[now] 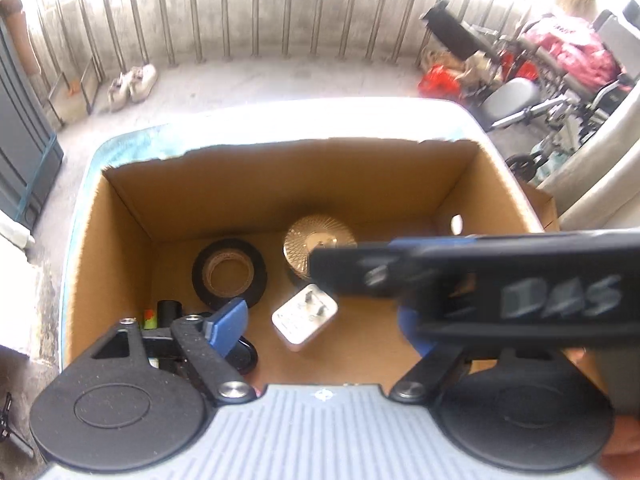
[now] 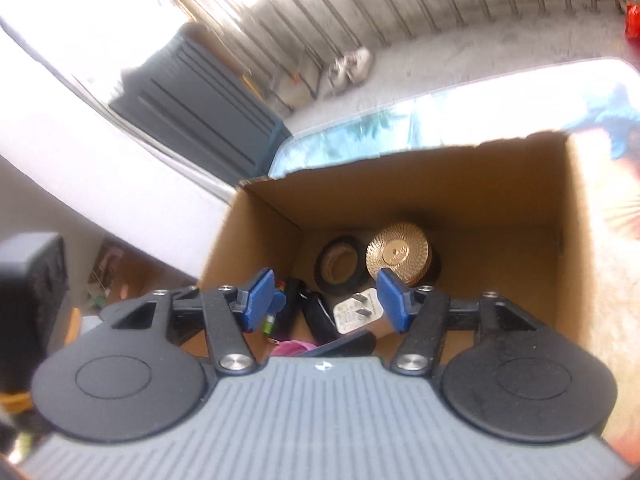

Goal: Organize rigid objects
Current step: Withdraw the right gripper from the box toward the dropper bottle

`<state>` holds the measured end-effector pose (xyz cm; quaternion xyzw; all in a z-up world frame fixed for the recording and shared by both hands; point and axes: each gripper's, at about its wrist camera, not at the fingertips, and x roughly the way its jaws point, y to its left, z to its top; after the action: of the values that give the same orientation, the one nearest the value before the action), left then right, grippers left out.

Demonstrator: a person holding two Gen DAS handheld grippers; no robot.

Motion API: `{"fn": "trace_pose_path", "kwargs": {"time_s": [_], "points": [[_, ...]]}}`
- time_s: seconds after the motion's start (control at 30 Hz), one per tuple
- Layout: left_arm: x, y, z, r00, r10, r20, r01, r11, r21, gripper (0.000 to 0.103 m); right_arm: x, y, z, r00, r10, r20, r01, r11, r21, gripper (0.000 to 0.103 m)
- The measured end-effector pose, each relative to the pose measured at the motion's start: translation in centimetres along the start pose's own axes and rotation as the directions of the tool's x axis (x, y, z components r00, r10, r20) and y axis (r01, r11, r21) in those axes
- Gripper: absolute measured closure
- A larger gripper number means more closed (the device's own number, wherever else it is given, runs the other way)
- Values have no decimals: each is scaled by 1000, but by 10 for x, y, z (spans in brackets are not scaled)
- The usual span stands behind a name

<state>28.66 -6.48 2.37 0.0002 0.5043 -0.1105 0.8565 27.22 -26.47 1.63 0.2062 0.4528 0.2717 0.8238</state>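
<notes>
An open cardboard box (image 1: 224, 184) holds a black tape roll (image 1: 229, 271), a gold ribbed round lid (image 1: 316, 240), a white plug adapter (image 1: 304, 318) and small dark items with a green and orange lighter (image 1: 149, 317) at its near left. My left gripper (image 1: 320, 324) is open above the box; the right gripper's black body (image 1: 500, 280) crosses in front of its right finger. My right gripper (image 2: 326, 300) is open and empty over the same box (image 2: 460, 184), above the adapter (image 2: 356, 314), tape roll (image 2: 340, 266) and gold lid (image 2: 400, 254).
The box stands on a blue-patterned table (image 1: 132, 148). Beyond are a concrete floor, a railing wall, white shoes (image 1: 132, 82), a grey cabinet (image 2: 200, 112) and a wheelchair with red clutter (image 1: 552, 68) at the right.
</notes>
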Motion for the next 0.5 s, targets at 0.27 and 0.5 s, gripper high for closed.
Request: {"fn": "trace_pose_path", "kwargs": {"time_s": [0.27,0.5], "points": [[-74,-10,-35,986,-64,153,54,996,66,10,-104,9,-49,973,109,203,-117,993,31,37],[-131,-15,-88,954,-146,261,119,986,118,7,-161,24,-129,925,151,348,-168,986,20,22]]}}
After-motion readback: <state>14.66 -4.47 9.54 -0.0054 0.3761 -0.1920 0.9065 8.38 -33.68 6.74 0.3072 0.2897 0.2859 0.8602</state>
